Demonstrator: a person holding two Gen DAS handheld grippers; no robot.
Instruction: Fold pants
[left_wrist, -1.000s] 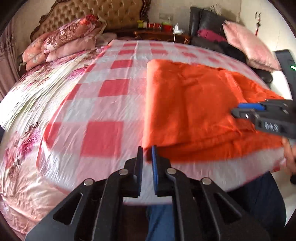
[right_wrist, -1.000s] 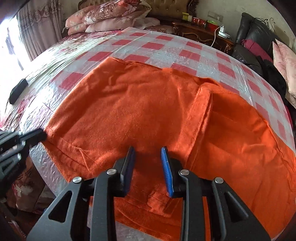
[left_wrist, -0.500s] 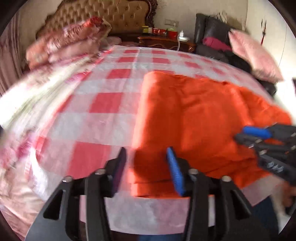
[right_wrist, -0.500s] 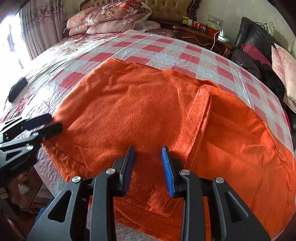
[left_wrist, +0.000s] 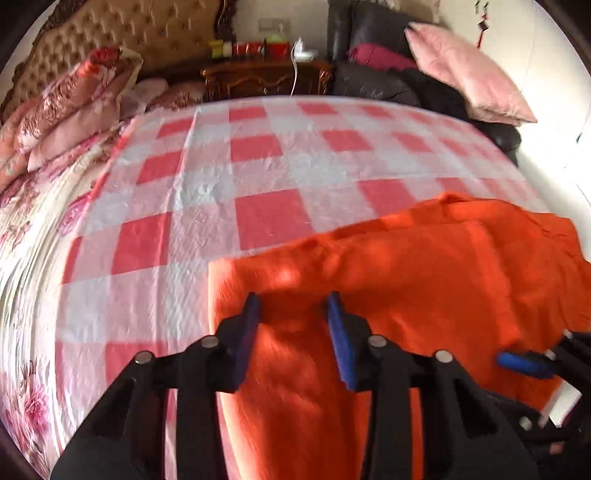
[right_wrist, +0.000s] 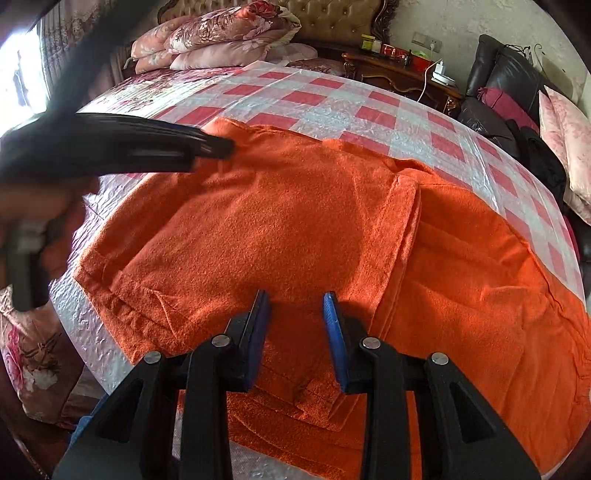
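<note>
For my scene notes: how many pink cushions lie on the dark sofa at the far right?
1 visible: a pink cushion leaning on the black sofa, beside a magenta one. Others may be hidden.

The orange pants lie folded in layers, flat, directly beneath and ahead of the right gripper, with a raised fold edge to its right.

I am seeing one folded orange fleece pair of pants lying under my two black open claws with blue pads, left and right, one red-checked sheet stretching ahead, three floral pillows sitting far beyond.
</note>
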